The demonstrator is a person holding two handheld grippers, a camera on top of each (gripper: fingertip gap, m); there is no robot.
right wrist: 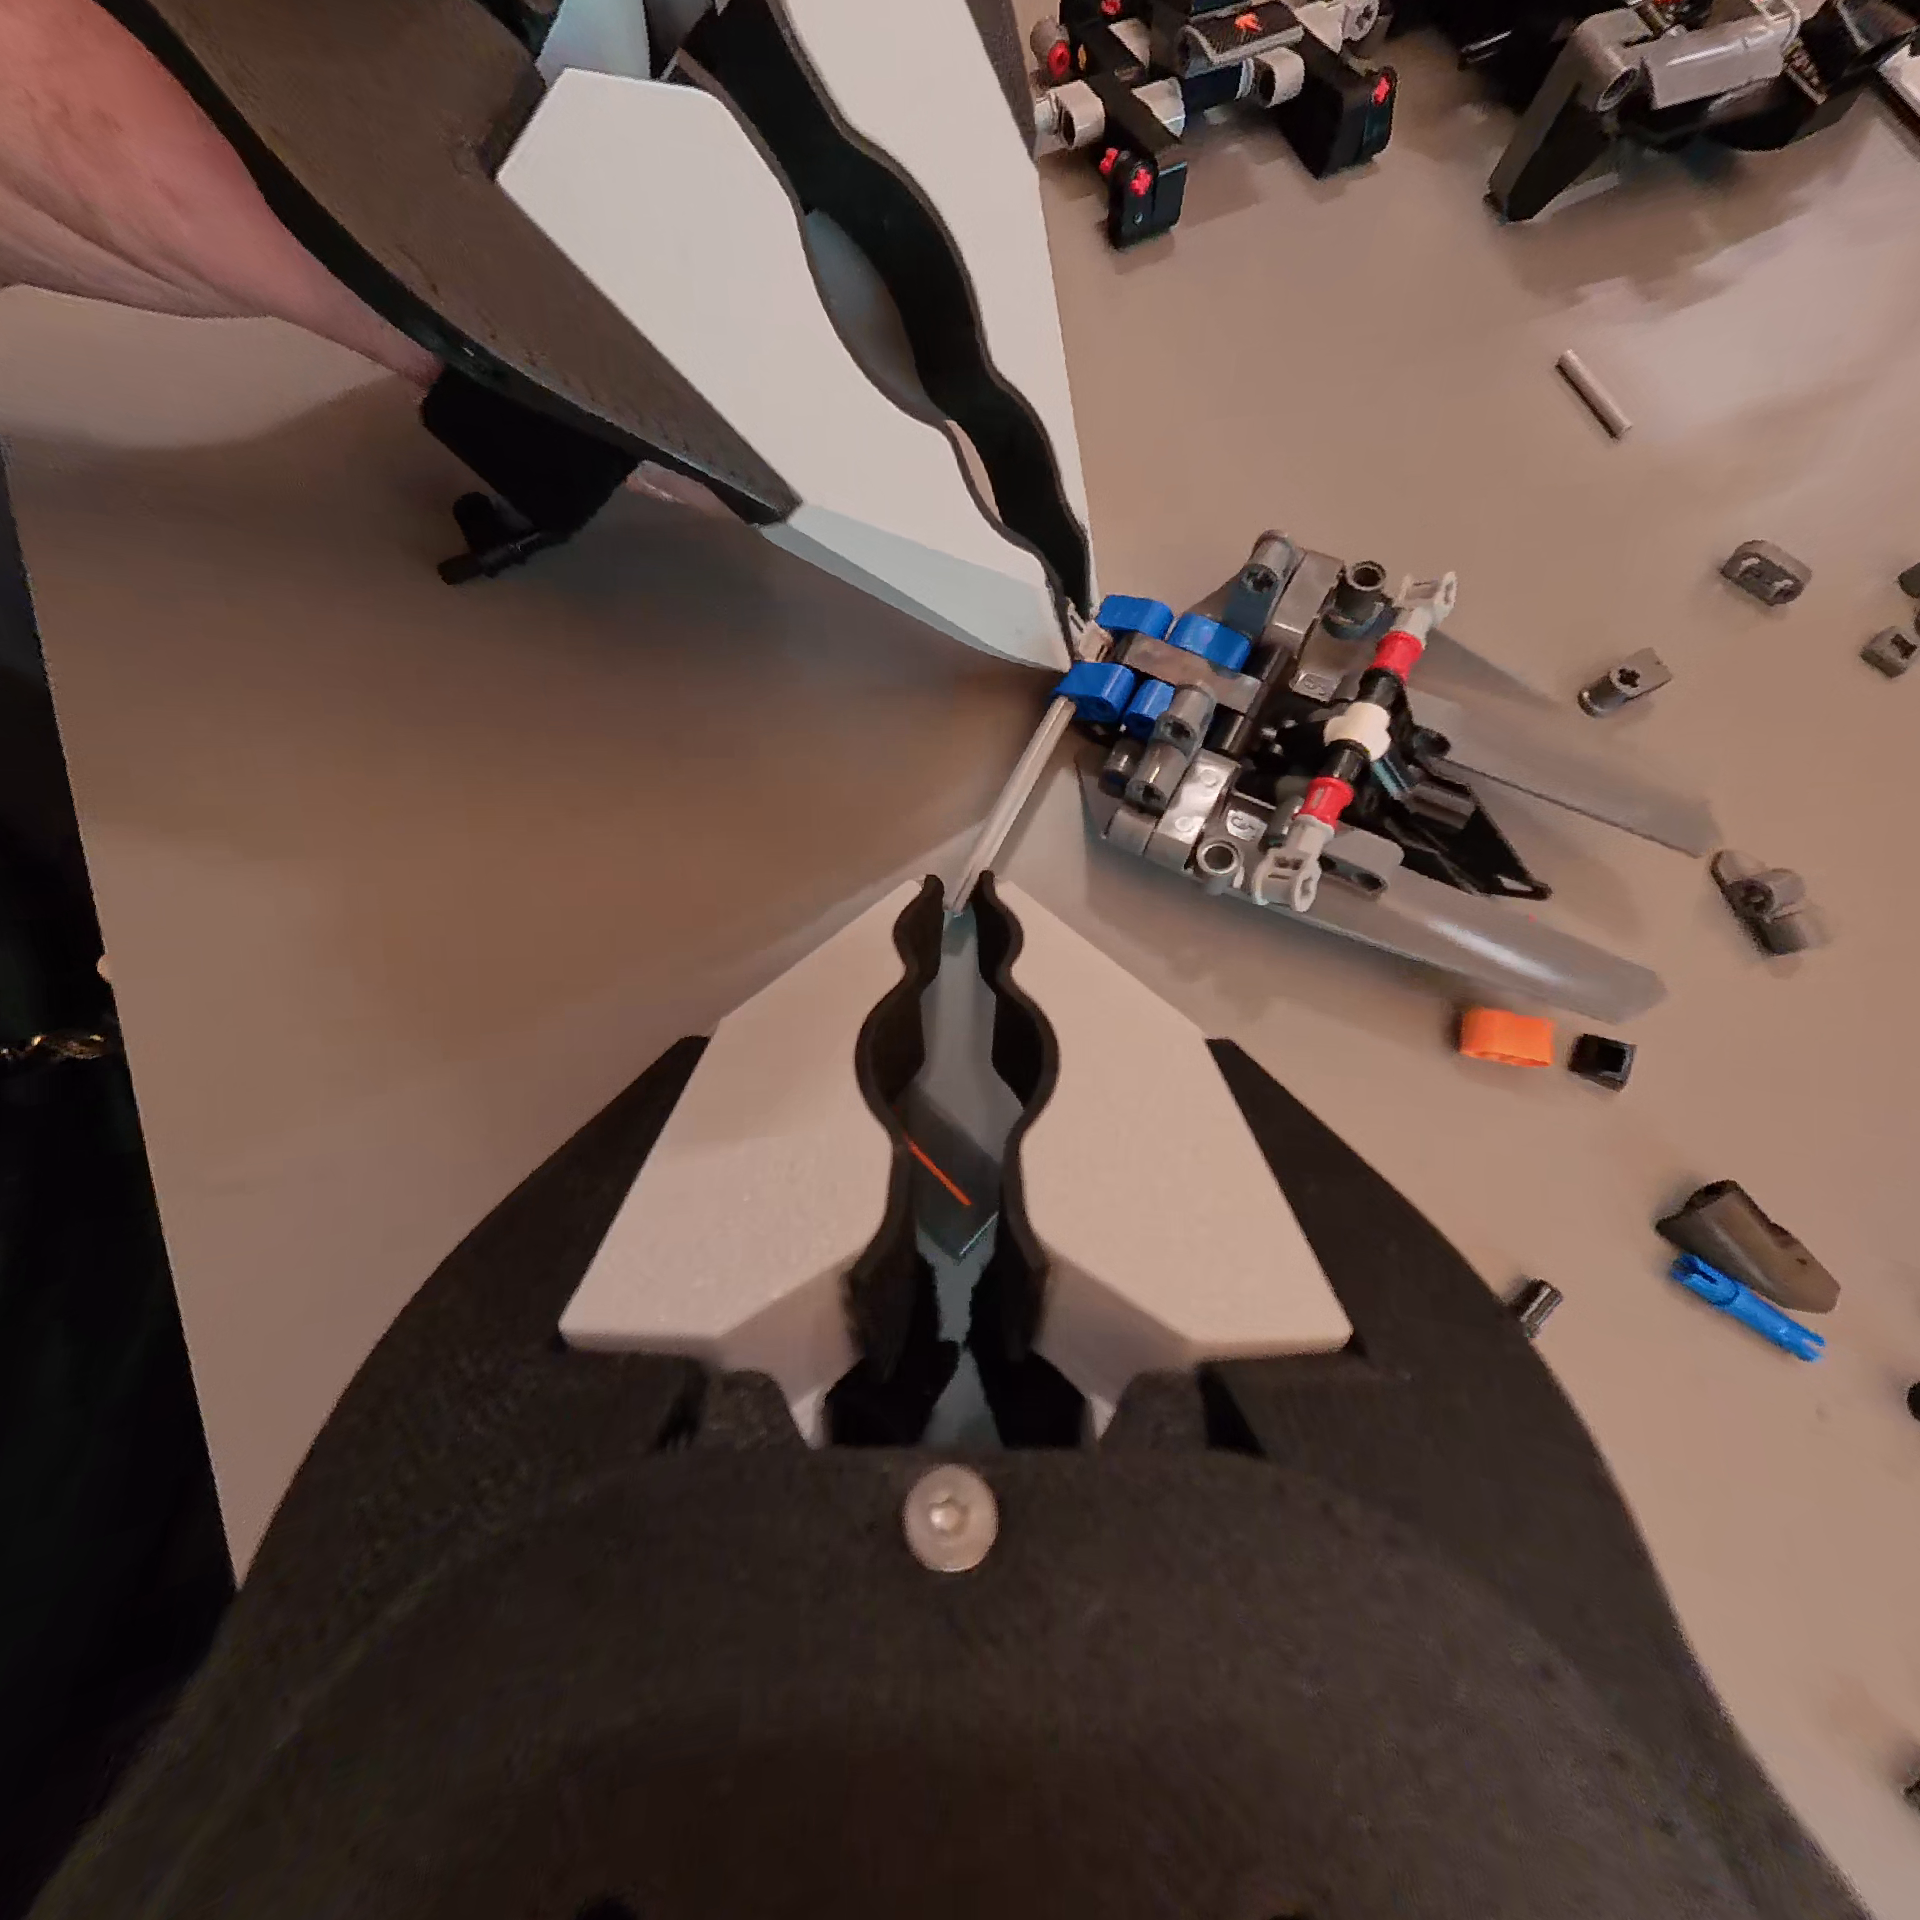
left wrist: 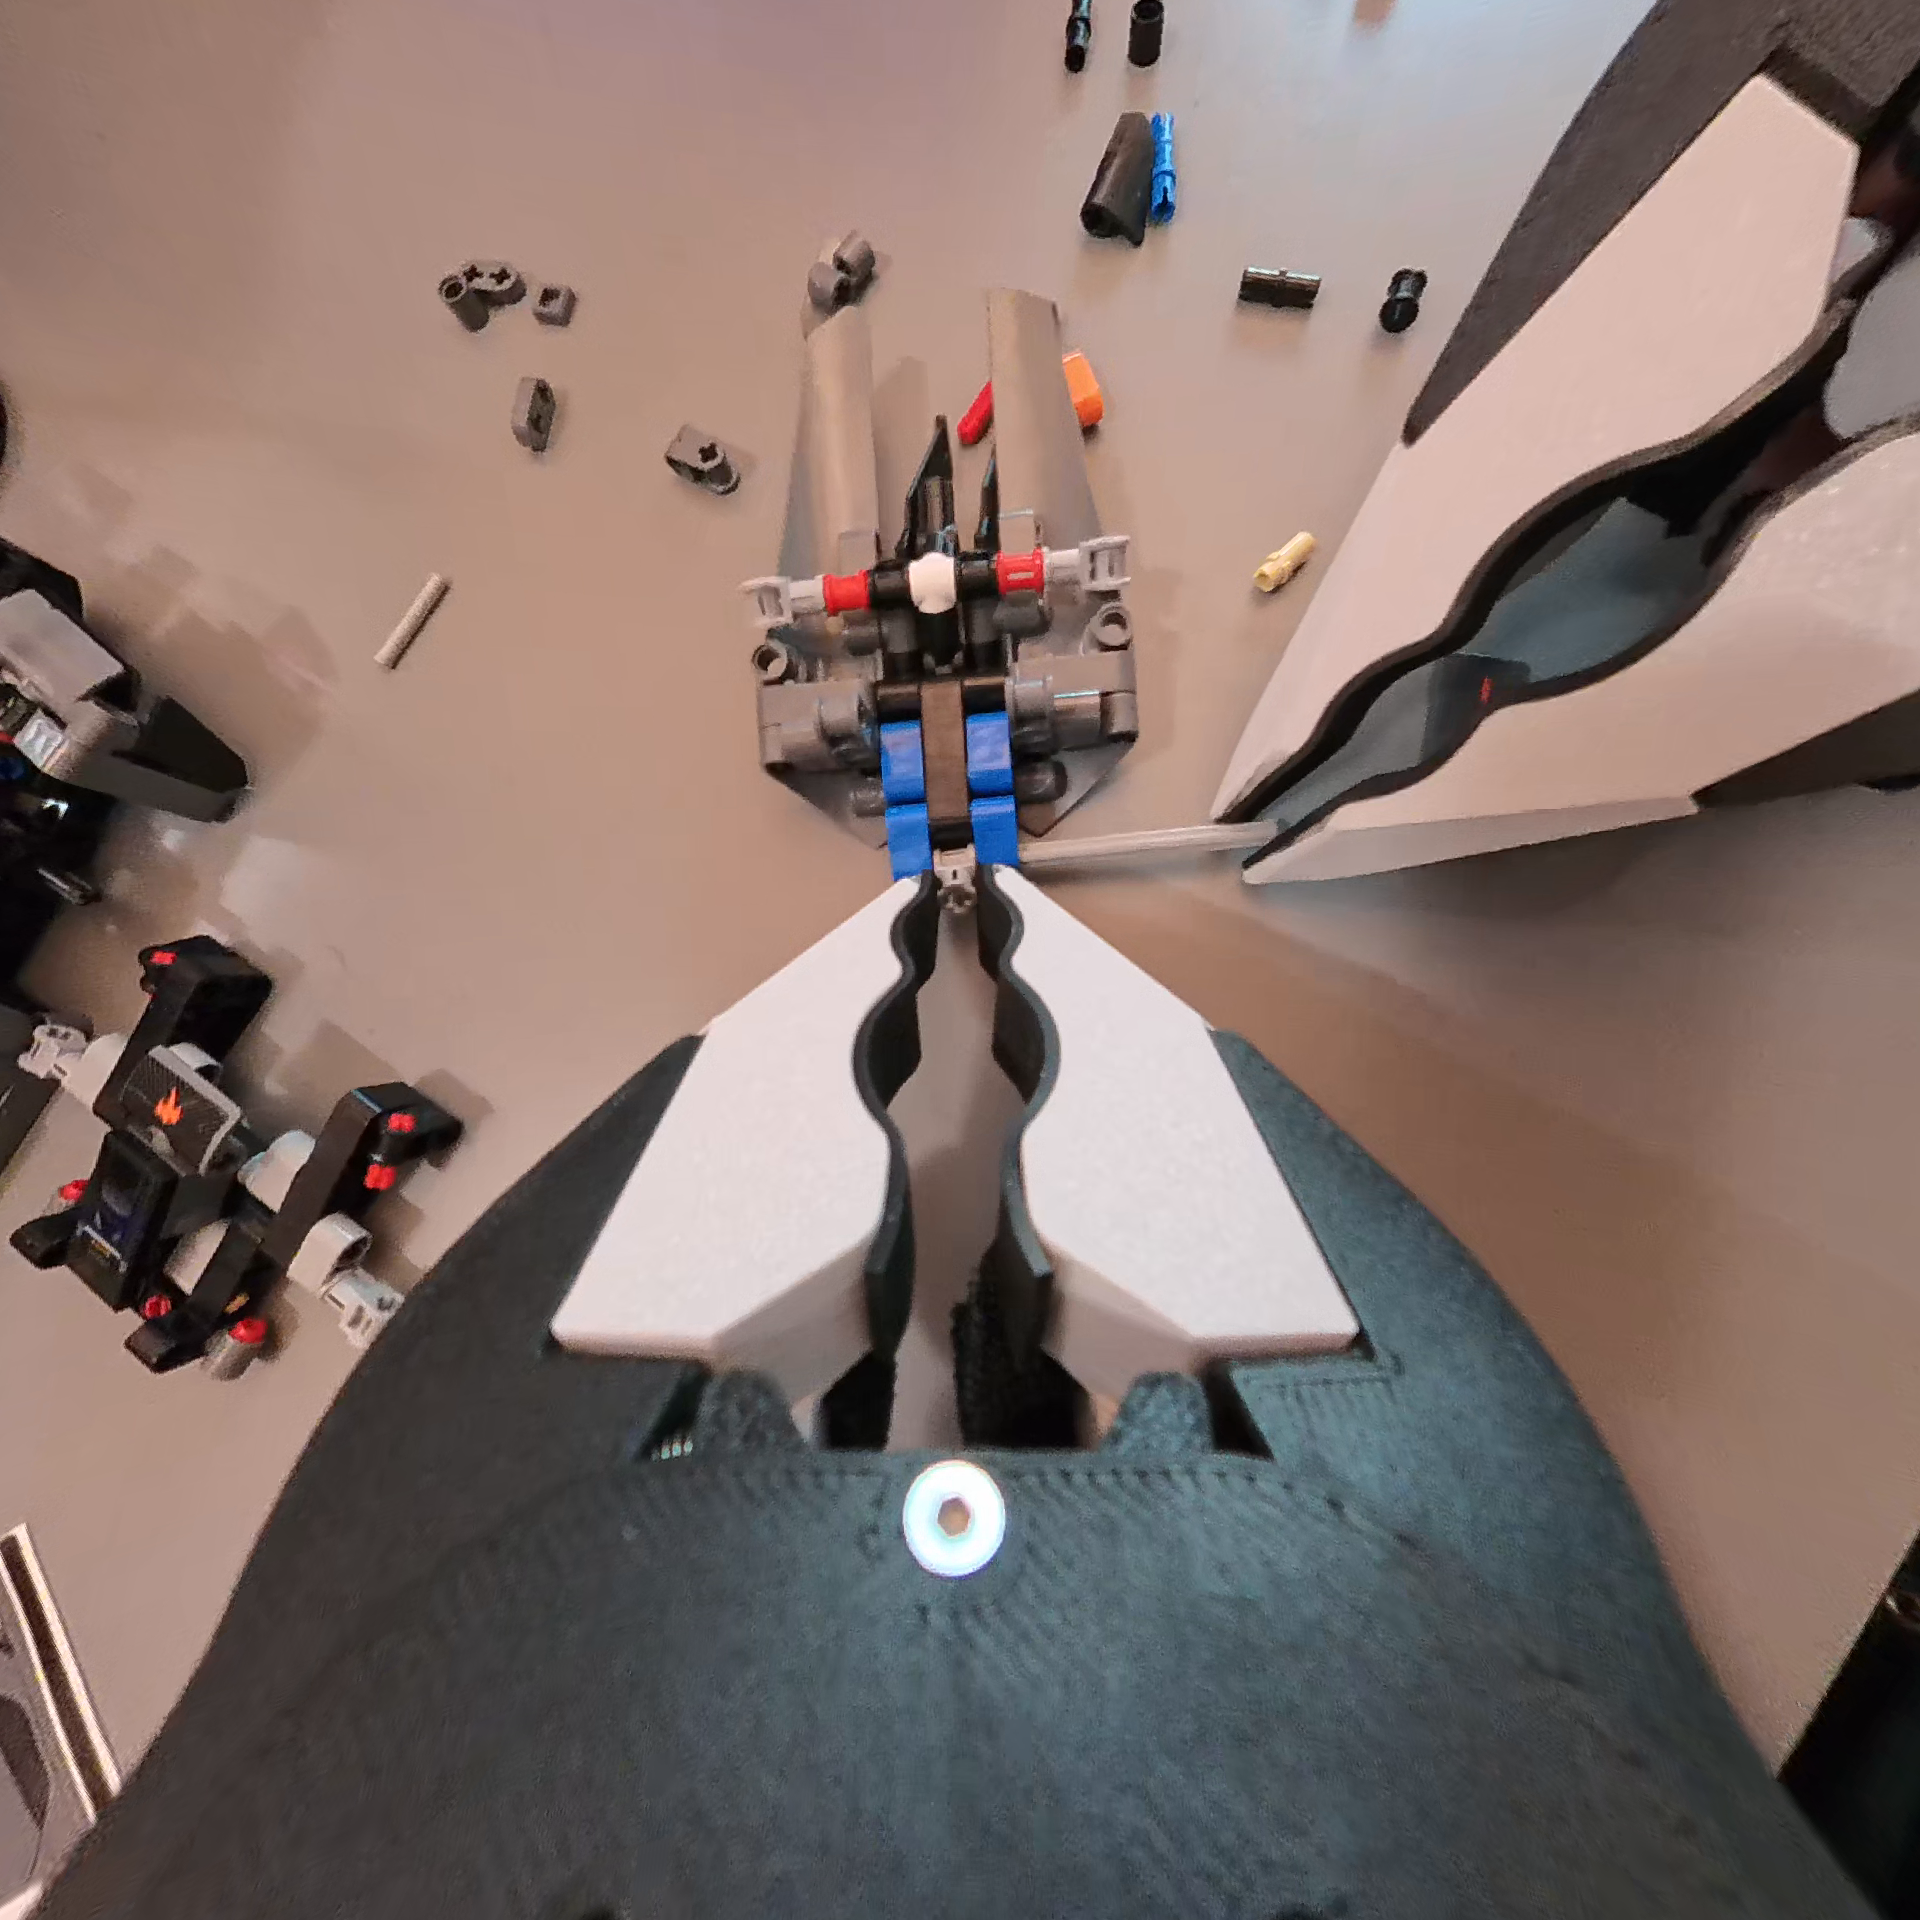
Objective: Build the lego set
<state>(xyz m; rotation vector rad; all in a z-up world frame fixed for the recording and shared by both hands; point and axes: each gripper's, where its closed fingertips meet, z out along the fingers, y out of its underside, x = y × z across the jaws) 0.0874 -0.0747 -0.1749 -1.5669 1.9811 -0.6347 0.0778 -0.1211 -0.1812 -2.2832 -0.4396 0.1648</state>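
The lego assembly (left wrist: 940,665) lies on the tan table: grey wing panels, a black core, red and white bushes and blue connectors (left wrist: 904,790). My left gripper (left wrist: 954,891) is shut on a small light grey connector (left wrist: 954,899) at the assembly's blue end. My right gripper (right wrist: 961,891) is shut on a thin grey axle (right wrist: 1013,800) whose far end sits in the blue connectors (right wrist: 1101,681). A flat grey piece with a red line (right wrist: 951,1143) shows deeper between the right fingers. The axle (left wrist: 1143,840) and the assembly (right wrist: 1299,748) show in both views.
Black sub-assemblies (left wrist: 208,1164) lie at the left, and a booklet corner (left wrist: 42,1683) nearer me. Loose grey connectors (left wrist: 483,291), black pins (left wrist: 1278,286), a blue pin (right wrist: 1745,1309) and an orange piece (right wrist: 1507,1037) are scattered around. A hand (right wrist: 125,156) holds the left gripper. The grippers' ends are close to 5 cm from one another.
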